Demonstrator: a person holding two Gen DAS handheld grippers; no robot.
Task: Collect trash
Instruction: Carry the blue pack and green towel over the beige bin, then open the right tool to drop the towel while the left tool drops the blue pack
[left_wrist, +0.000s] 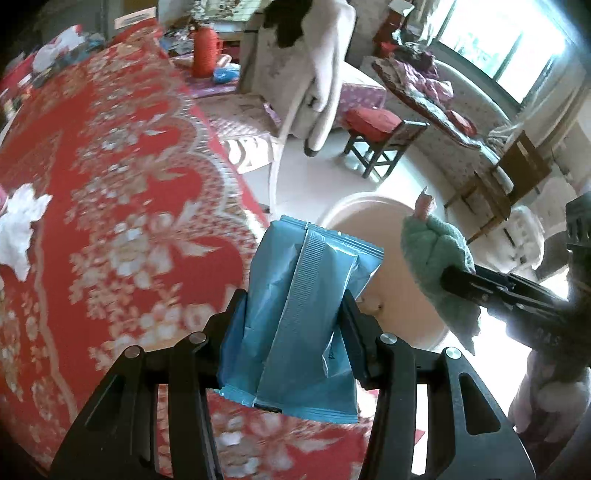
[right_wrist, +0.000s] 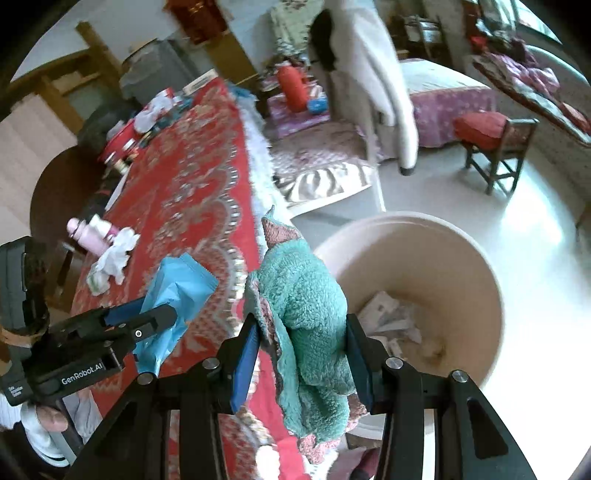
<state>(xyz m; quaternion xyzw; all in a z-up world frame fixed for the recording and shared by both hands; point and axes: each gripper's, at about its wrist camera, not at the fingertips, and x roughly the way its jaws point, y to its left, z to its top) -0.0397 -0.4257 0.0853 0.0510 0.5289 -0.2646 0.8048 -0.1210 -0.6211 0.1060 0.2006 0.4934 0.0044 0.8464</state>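
Left wrist view: the left gripper (left_wrist: 295, 314) is clamped on a blue foil wrapper (left_wrist: 303, 306), which stands upright between the jaws, at the edge of the red floral tablecloth (left_wrist: 122, 177). The cream bin (left_wrist: 391, 258) stands on the pale floor just beyond that edge, to the right of the wrapper. A crumpled white tissue (left_wrist: 20, 229) lies on the tablecloth, well to the left of the wrapper. The right gripper (left_wrist: 454, 277) enters from the right over the bin, closed on a teal fleece cloth (left_wrist: 432, 251). Beyond the bin, a wooden stool with a red cushion (left_wrist: 376, 129) stands on the floor; a red thermos (left_wrist: 205, 51) stands past the far end of the tablecloth, and a bright window (left_wrist: 506, 44) fills the upper right. Right wrist view: the right gripper (right_wrist: 303, 339) is clamped on the teal fleece cloth (right_wrist: 306, 314), which bulges above the jaws and hangs below them, over the near left rim of the bin. The cream bin (right_wrist: 461, 251) is open and holds crumpled white paper (right_wrist: 391, 321) at its bottom. The left gripper (right_wrist: 162, 317) is left of the bin, above the red floral tablecloth (right_wrist: 199, 177), gripping the blue foil wrapper (right_wrist: 181, 288). The crumpled white tissue (right_wrist: 114, 258) and a pink bottle (right_wrist: 88, 236) lie on the tablecloth beyond it. A patterned rug (right_wrist: 321, 173) covers the floor behind the bin, and the wooden stool with a red cushion (right_wrist: 484, 136) stands further right.
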